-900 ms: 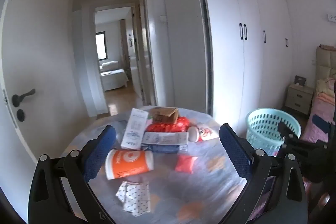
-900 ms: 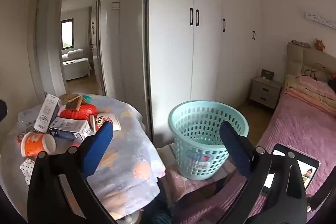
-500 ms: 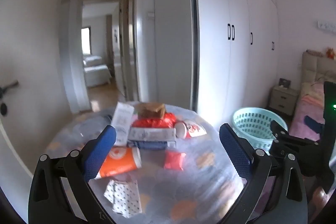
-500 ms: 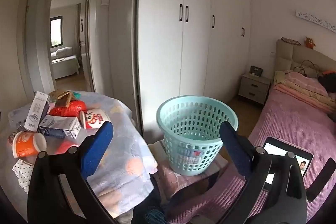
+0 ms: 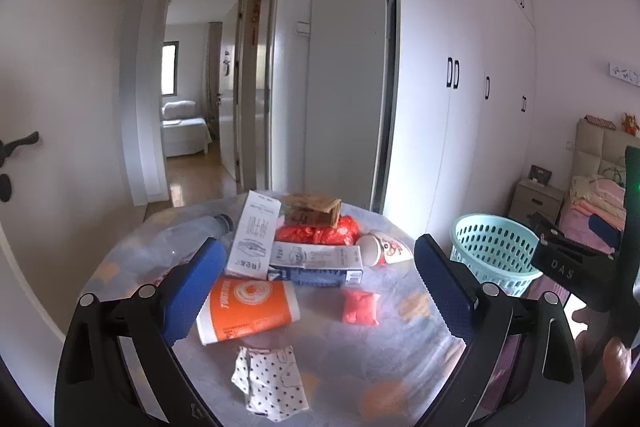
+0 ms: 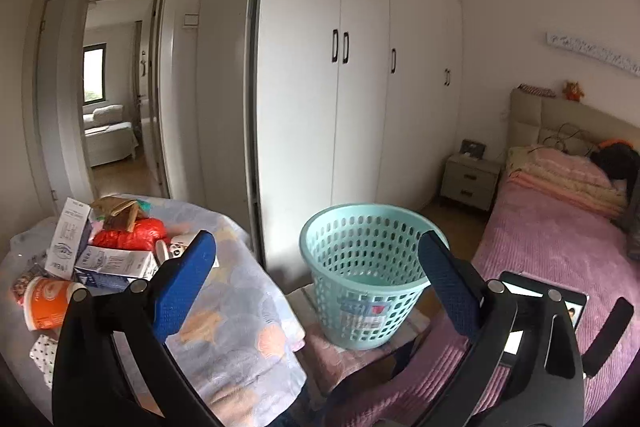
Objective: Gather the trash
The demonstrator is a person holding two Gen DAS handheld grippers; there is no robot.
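Both grippers, left point(image 5: 316, 275) and right point(image 6: 316, 279), are hovering wide open and empty while the trash is sitting on the table point(image 5: 400, 359) left of the basket point(image 6: 366, 267); nearest orange cup point(image 5: 248, 309) is looking light, crushable, so pinching mid-body gently.

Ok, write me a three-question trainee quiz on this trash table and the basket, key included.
1. True or false: the turquoise basket already holds trash from the table.
2. Which lies nearest the left gripper: A) orange cup B) brown carton C) clear bottle?
3. Fill in: both the left gripper and the right gripper are ____ and hold nothing.

Key: 1 false, it looks empty; 2 A; 3 open.
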